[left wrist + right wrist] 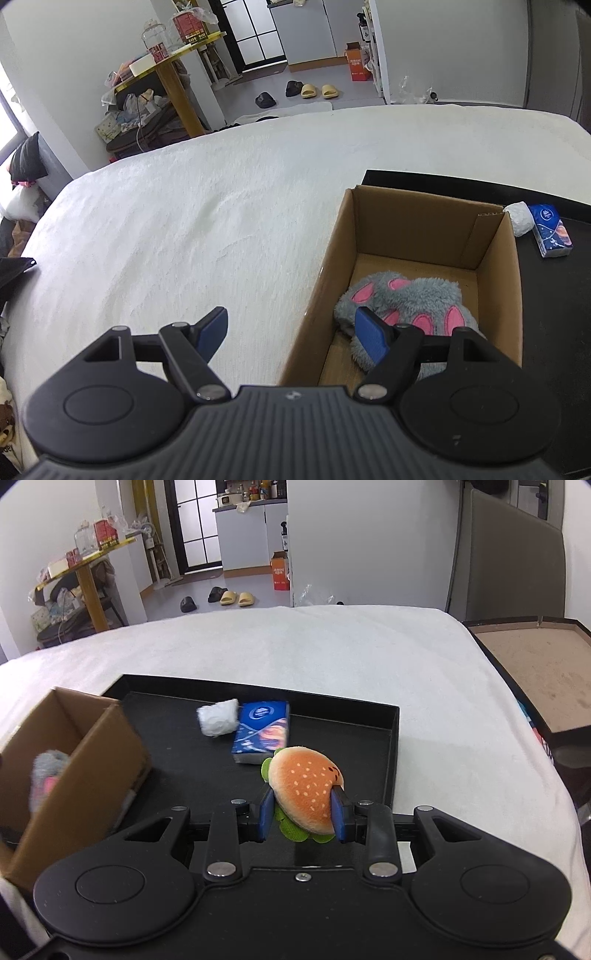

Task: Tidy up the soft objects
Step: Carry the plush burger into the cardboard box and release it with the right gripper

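A plush hamburger (304,788) with an orange bun and green lettuce hangs above the black tray (391,746), with my right gripper (302,816) shut on it. A blue tissue pack (261,732) and a white fluffy ball (218,716) lie on the tray's far part. A cardboard box (498,273) holds grey plush paw slippers (410,301) with pink pads; the cardboard box (96,760) also shows at left in the right wrist view. My left gripper (291,332) is open and empty, straddling the box's left wall, with one fingertip over the slippers.
Everything sits on a white bed cover (184,221). A brown board in a black frame (546,672) lies beyond the bed's right edge. A black cushion (26,158) rests at the far left. Slippers (314,90) and a cluttered yellow table (173,55) stand on the floor beyond.
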Demonstrator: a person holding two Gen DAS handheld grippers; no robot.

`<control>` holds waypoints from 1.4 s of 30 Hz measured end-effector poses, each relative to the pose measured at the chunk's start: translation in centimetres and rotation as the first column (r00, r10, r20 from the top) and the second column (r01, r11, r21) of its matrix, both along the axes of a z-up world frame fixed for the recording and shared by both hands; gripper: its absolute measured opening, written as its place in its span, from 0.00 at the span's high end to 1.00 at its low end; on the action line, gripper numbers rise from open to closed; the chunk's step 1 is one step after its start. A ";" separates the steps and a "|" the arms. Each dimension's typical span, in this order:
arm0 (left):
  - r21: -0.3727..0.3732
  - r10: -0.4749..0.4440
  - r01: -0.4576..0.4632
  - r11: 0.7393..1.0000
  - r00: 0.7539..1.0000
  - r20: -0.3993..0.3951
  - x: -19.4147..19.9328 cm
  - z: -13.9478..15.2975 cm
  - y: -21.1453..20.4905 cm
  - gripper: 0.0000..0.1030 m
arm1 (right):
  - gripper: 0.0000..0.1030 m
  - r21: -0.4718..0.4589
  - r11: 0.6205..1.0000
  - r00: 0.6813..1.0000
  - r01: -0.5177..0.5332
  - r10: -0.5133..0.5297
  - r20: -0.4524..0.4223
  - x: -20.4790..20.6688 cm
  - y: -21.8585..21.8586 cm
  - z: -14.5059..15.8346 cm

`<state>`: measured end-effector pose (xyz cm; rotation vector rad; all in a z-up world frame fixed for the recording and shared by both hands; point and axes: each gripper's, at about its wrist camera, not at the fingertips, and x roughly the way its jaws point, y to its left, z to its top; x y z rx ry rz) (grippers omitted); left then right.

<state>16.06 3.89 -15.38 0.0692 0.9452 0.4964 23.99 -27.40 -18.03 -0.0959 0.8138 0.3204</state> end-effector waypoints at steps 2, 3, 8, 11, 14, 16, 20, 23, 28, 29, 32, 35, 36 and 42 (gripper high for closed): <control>-0.011 -0.004 0.004 1.000 1.000 0.003 -0.5 -0.1 0.2 0.28 | 0.70 0.005 1.000 1.000 -0.003 0.003 0.006 -0.9 0.6 0.5; -0.016 -0.007 0.007 1.000 1.000 0.005 -0.7 -0.1 0.3 0.28 | 0.70 0.006 1.000 1.000 -0.009 0.009 0.009 -1.4 1.1 0.7; -0.043 -0.006 0.006 0.999 1.000 0.010 -1.8 -0.4 1.1 0.28 | 0.70 0.009 0.999 0.999 -0.048 0.048 0.022 -3.2 3.2 1.9; -0.062 -0.001 0.002 0.998 1.000 0.014 -2.4 -0.5 1.7 0.28 | 0.70 0.018 0.998 0.998 -0.063 0.063 0.024 -4.1 4.4 2.5; -0.076 -0.002 0.003 0.997 1.000 0.022 -3.0 -0.6 2.2 0.28 | 0.70 0.025 0.996 0.996 -0.082 0.081 0.021 -5.0 5.8 3.0; -0.084 -0.003 0.005 0.996 1.000 0.025 -3.2 -0.8 2.5 0.28 | 0.70 0.023 0.995 0.995 -0.096 0.095 0.024 -5.6 6.7 3.4; -0.105 0.000 0.004 0.994 0.999 0.032 -3.6 -1.1 3.2 0.28 | 0.70 0.026 0.993 0.992 -0.119 0.118 0.031 -6.5 8.4 4.1; -0.107 -0.005 0.009 0.994 0.999 0.037 -3.8 -1.4 3.4 0.28 | 0.70 0.021 0.991 0.990 -0.134 0.134 0.035 -6.9 9.6 4.4; -0.138 -0.014 0.020 0.990 0.999 0.049 -4.2 -1.8 4.0 0.28 | 0.70 0.011 0.988 0.987 -0.157 0.156 0.032 -7.3 11.4 4.6; -0.150 -0.015 0.023 0.988 0.998 0.054 -4.2 -1.8 4.2 0.28 | 0.70 0.008 0.987 0.986 -0.163 0.162 0.030 -7.4 11.7 4.6; -0.168 -0.019 0.029 0.985 0.998 0.063 -4.3 -2.0 4.6 0.28 | 0.70 0.000 0.982 0.982 -0.186 0.186 0.026 -7.8 12.8 4.5; -0.171 -0.034 0.046 0.984 0.997 0.071 -4.5 -2.1 4.6 0.28 | 0.70 -0.010 0.977 0.976 -0.215 0.215 0.028 -8.4 14.1 4.8; -0.171 -0.038 0.051 0.984 0.996 0.075 -4.6 -2.1 4.6 0.28 | 0.69 -0.009 0.975 0.974 -0.223 0.224 0.028 -8.6 14.6 4.9; -0.224 -0.046 0.070 0.972 0.993 0.110 -4.9 -2.4 5.2 0.31 | 0.69 0.000 0.954 0.954 -0.300 0.299 0.030 -9.1 17.4 5.3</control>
